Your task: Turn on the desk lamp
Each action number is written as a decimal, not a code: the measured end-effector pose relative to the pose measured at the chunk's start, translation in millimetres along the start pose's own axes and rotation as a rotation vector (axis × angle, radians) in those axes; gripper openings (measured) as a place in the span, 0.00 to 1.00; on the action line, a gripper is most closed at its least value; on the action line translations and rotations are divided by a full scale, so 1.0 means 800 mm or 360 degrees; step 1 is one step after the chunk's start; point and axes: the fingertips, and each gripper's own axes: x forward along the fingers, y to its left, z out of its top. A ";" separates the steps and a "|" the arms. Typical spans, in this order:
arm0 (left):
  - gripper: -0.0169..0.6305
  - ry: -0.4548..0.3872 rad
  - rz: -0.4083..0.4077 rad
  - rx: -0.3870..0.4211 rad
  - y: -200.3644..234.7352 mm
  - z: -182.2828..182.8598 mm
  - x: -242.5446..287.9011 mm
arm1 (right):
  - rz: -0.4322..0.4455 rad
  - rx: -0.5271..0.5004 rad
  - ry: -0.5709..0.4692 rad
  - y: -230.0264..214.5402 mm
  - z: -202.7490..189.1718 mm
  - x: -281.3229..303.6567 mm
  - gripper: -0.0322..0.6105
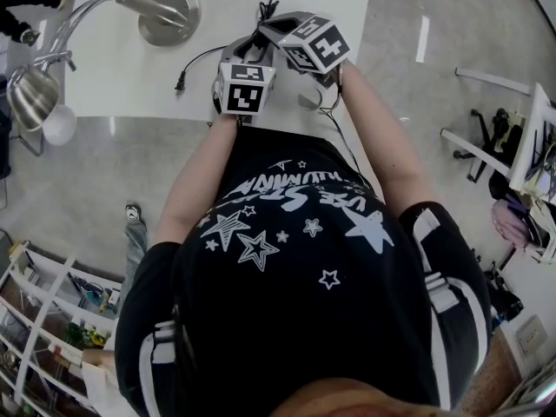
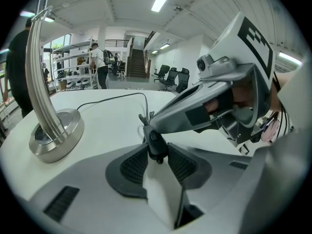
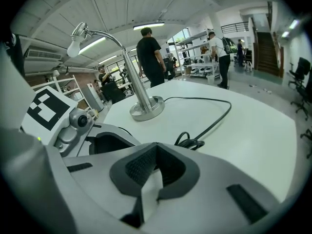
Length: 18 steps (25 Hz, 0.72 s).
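Table (image 1: 104,76): the lamp (image 1: 169,17) stands at the far side, with its head bent out past the table's left edge. The bulb (image 1: 57,125) shows no sure glow, so I judge it not yet on. You hold both grippers at the near edge, well apart from the lamp base. That's because the control isn't on the lamp: it sits inline on the cord (image 3: 214,118) that runs from the base toward you.

Left gripper (image 2: 156,157): pads clamped on the sides of the switch (image 2: 155,143), likely to steady it so it can't skid under a push.

Right gripper (image 3: 156,152): jaws closed with nothing between, used as a poker. Its tip sits on top of the switch, coming in from the side away from the base.

Judgement: the press step is in hand. It needs a short firm push with the right tip while your left grip stays tight.
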 end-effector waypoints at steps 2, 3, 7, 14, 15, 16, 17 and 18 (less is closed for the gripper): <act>0.25 0.0001 0.0000 -0.0001 0.000 0.000 0.000 | 0.0005 0.0002 0.0036 0.000 -0.001 0.001 0.06; 0.25 0.0002 0.0001 -0.0001 -0.001 0.001 0.000 | 0.0010 0.0009 0.0057 -0.001 -0.001 0.002 0.06; 0.24 0.0014 0.0007 -0.0006 0.000 -0.001 0.001 | 0.0011 0.0018 0.0133 0.000 0.004 0.000 0.06; 0.25 0.0027 0.0011 -0.0003 -0.001 -0.006 0.004 | -0.0030 -0.0060 0.0255 -0.004 0.007 -0.001 0.06; 0.25 0.0027 0.0010 -0.0005 -0.001 -0.007 0.005 | -0.0019 -0.0045 0.0247 -0.004 0.006 0.000 0.06; 0.25 0.0028 0.0009 -0.0006 -0.001 -0.008 0.005 | -0.0005 -0.0027 0.0238 -0.004 0.004 0.001 0.06; 0.25 0.0029 0.0008 -0.0008 -0.001 -0.008 0.005 | 0.0006 -0.0013 0.0229 -0.005 0.003 0.002 0.06; 0.25 0.0026 0.0009 -0.0009 -0.001 -0.007 0.005 | 0.0008 -0.0010 0.0218 -0.005 0.003 0.002 0.06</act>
